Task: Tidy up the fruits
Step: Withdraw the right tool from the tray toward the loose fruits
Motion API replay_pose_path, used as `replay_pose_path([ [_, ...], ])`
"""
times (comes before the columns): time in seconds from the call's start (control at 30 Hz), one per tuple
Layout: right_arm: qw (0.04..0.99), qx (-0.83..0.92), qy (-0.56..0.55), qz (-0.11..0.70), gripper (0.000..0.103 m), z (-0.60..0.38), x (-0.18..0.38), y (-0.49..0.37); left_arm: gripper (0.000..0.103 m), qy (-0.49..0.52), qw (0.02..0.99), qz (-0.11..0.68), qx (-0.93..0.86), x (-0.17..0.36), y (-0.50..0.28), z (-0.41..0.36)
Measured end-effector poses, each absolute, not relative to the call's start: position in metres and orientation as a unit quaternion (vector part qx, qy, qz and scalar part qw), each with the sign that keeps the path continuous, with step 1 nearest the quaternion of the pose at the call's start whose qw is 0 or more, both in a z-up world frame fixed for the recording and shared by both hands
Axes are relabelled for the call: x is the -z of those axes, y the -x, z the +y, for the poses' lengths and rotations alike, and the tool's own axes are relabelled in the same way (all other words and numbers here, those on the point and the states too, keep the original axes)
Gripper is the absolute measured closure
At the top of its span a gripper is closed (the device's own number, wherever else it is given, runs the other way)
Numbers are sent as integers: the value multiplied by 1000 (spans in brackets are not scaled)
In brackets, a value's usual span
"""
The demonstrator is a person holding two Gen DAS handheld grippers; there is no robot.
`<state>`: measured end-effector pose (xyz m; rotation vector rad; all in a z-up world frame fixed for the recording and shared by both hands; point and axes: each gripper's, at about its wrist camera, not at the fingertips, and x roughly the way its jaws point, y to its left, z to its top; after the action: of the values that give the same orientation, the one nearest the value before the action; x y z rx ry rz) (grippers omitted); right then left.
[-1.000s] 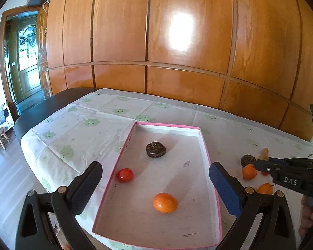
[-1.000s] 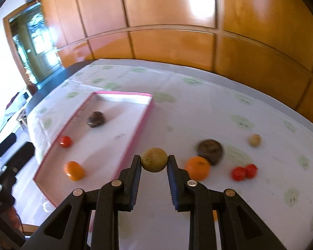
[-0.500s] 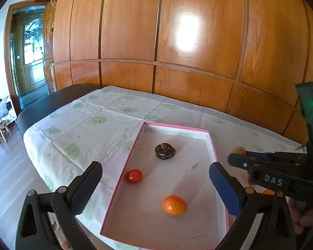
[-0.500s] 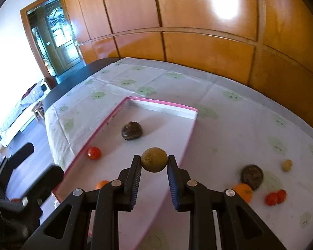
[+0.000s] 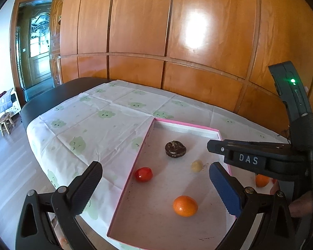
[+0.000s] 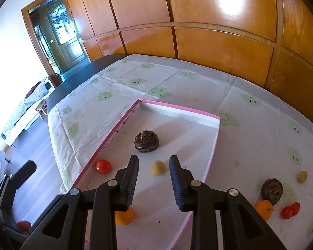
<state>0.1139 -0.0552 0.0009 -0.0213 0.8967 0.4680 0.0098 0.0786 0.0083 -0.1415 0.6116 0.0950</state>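
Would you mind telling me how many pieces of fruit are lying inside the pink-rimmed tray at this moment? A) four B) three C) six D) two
A: inside the pink-rimmed tray lie a dark brown fruit, a small yellowish fruit, a red fruit and an orange; the other fruits sit on the cloth outside it.

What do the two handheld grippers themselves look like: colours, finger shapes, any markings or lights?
Left gripper: black plastic frame with silver rivets, one finger pad black and ribbed, the other blue. Right gripper: black frame, blue ribbed pads, white "DAS" lettering on its side, and a dark handle showing a green light.
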Motion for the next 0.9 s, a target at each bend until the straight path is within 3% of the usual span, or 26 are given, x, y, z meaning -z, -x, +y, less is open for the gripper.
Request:
replay_pose_path([
  [0.9,907,-142,-19,395,72,-162,-16,-63,0,36,957,288,-9,-21,3,48],
])
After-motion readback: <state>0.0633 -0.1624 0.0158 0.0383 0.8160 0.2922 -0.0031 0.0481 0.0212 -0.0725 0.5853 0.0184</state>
